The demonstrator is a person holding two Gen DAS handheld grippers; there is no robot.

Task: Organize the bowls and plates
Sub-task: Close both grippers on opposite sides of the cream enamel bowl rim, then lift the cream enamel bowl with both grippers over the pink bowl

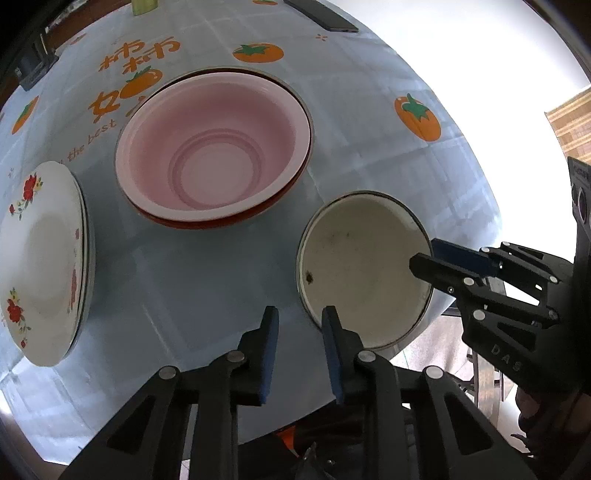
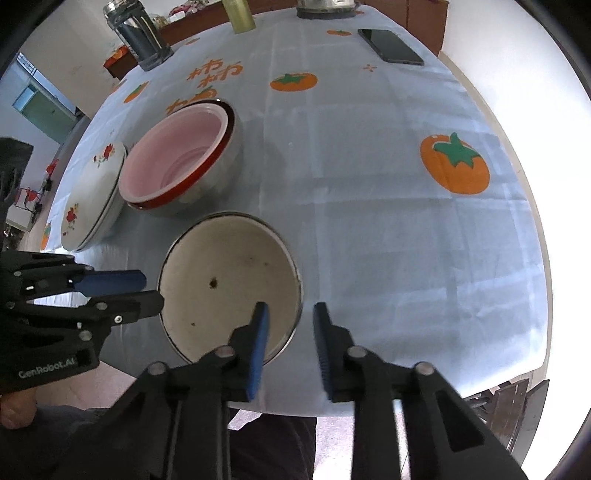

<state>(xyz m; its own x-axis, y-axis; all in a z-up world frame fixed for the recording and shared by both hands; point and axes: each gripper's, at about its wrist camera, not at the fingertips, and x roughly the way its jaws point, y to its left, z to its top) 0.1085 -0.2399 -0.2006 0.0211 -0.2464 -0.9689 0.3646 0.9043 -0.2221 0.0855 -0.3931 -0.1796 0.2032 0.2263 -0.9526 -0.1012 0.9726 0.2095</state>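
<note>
A cream enamel bowl (image 1: pixel 360 266) (image 2: pixel 229 284) sits near the table's front edge. A pink bowl (image 1: pixel 212 146) (image 2: pixel 177 155) nests in a red-rimmed bowl behind it. A floral white plate (image 1: pixel 40 262) (image 2: pixel 94 192) lies to the left. My left gripper (image 1: pixel 300 314) is open, at the cream bowl's near-left rim; it also shows in the right wrist view (image 2: pixel 147 286). My right gripper (image 2: pixel 290 308) is open, straddling the bowl's near-right rim, one finger inside; it also shows in the left wrist view (image 1: pixel 424 254).
The table has a light blue cloth (image 2: pixel 369 184) with orange persimmon prints. A black phone (image 2: pixel 391 46) lies at the far right. A glass jar (image 2: pixel 138 37) and a yellow-green cup (image 2: pixel 240 14) stand at the far edge.
</note>
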